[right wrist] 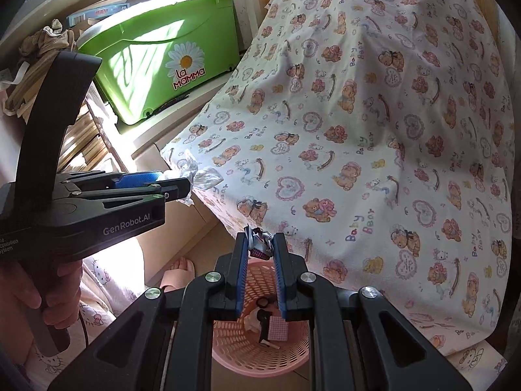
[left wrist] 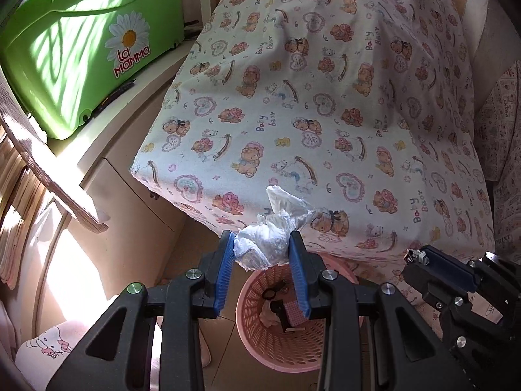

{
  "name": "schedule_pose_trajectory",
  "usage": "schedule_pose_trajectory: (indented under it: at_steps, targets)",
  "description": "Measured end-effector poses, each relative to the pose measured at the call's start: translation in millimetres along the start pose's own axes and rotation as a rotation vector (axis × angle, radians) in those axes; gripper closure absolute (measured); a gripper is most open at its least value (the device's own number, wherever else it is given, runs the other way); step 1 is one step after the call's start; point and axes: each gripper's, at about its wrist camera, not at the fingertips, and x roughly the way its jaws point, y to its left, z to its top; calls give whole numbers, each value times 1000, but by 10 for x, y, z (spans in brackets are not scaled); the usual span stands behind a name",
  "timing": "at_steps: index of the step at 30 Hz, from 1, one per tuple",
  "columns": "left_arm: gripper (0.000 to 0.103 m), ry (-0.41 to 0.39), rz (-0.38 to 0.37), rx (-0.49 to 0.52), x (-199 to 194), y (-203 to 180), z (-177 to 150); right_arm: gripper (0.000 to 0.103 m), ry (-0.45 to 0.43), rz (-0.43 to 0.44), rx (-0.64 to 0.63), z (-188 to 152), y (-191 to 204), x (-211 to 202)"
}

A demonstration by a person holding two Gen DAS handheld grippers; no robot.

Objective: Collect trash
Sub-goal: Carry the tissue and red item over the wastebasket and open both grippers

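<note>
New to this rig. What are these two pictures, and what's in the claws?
No robot here: a person holds a two-finger claw in each hand, with a fisheye camera on each looking along its fingers. The left camera shows the left claw shut on a crumpled white tissue. The right camera shows the right claw shut on a small crumpled wrapper. Both hang above a pink basket that already holds some scraps, beside a bed with a bear-print sheet. A green bin stands behind.
</note>
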Motion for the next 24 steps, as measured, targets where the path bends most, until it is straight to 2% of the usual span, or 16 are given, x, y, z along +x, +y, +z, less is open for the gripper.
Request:
schedule_pose_trajectory:
  at_steps: [8, 13, 18, 24]
  targets:
    - [71, 145, -37, -49, 313, 52, -168, 86, 90, -4, -8, -113, 14, 226]
    - [71, 256, -55, -57, 594, 29, -301, 86, 201, -8, -11, -246, 24, 503]
    - [71, 374, -24, -57, 943, -28, -492, 86, 300, -48, -18, -393, 18, 798]
    - [70, 521, -31, -82, 1289, -70, -711, 86, 407, -117, -30, -590, -28, 1118]
